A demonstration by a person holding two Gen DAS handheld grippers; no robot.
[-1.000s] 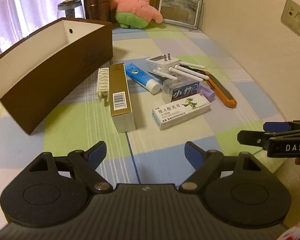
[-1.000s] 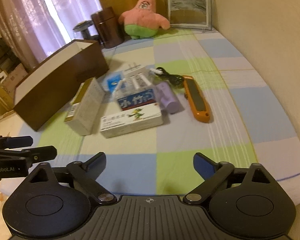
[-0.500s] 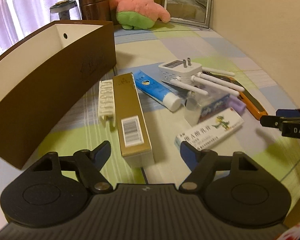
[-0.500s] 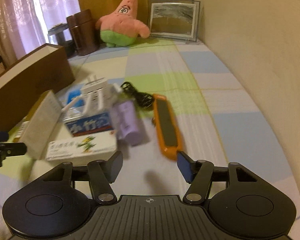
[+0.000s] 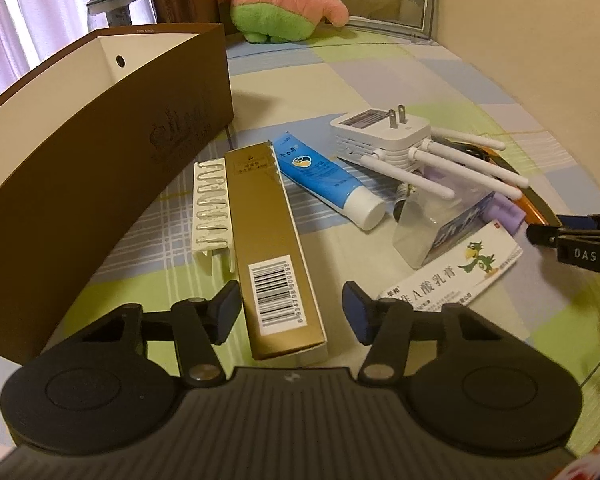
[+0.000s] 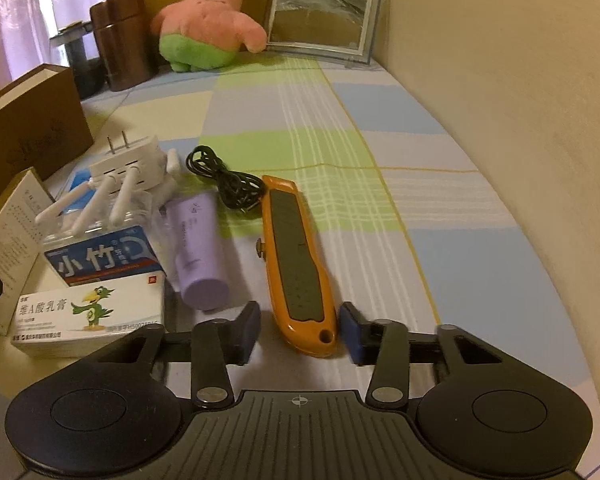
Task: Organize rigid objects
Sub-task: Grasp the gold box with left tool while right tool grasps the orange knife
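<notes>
My left gripper (image 5: 290, 314) is open, its fingers on either side of the near end of a long gold box (image 5: 270, 248) lying on the checked cloth. My right gripper (image 6: 299, 332) is open, its fingers on either side of the near end of an orange utility knife (image 6: 296, 268). Around them lie a white ointment box (image 5: 450, 276) (image 6: 88, 316), a blue-and-white box (image 6: 104, 256), a purple tube (image 6: 198, 252), a blue tube (image 5: 328, 180), a white plug-in router with antennas (image 5: 396, 140) (image 6: 128, 168) and a white comb-like rack (image 5: 210, 204).
A large open brown box (image 5: 100, 128) stands at the left. A coiled black cable (image 6: 224, 180) lies behind the knife. A pink star plush (image 6: 208, 28), a picture frame (image 6: 320, 16) and a brown canister (image 6: 122, 40) stand at the back. A wall runs along the right.
Both grippers have moved forward and down toward the items. The left now straddles the gold box end; the right now straddles the orange knife end, its jaws narrower than before.
</notes>
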